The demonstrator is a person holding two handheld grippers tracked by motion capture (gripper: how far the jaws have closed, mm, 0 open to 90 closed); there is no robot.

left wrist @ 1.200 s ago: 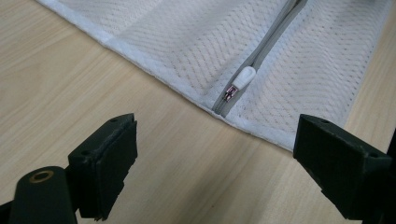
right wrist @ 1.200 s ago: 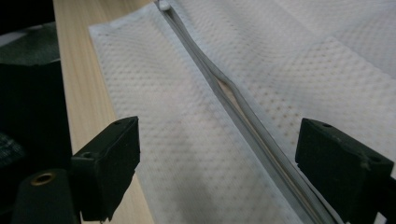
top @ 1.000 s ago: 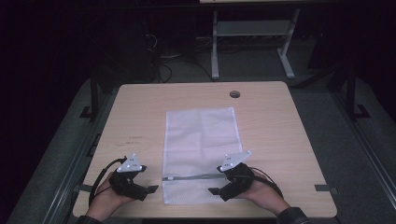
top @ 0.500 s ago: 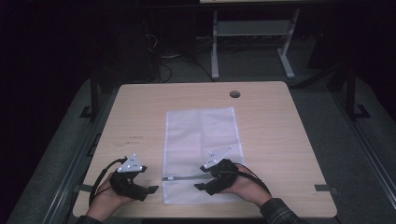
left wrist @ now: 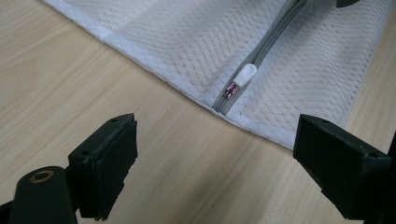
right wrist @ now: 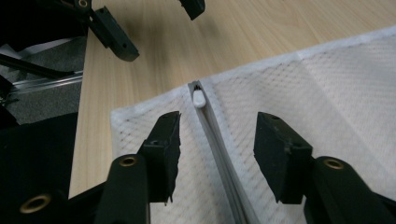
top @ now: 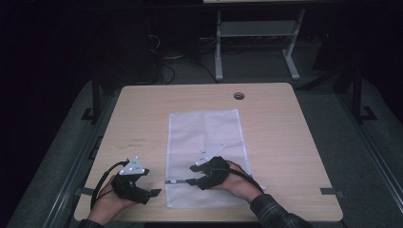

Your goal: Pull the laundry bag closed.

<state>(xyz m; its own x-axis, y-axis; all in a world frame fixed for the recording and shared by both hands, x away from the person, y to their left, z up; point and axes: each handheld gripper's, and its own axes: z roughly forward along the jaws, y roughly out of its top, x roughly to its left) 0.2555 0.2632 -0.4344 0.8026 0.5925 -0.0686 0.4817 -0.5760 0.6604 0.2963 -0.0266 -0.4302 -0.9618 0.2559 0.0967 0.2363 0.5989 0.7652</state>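
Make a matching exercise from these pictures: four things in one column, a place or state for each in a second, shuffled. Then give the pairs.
1. mesh zipper bag
2. zipper pull
3. left gripper
4. right gripper

A. over the bag, fingers either side of the zipper
B. on bare wood beside the bag, open
C. flat on the table
D. at the zipper's end near the bag's edge

Pairs: 1-C, 2-D, 3-B, 4-A

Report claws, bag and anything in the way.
Left claw open, off the white mesh zip bag. Right claw open, closing astride the grey zipper, white pull tab ahead. Nothing in the way.
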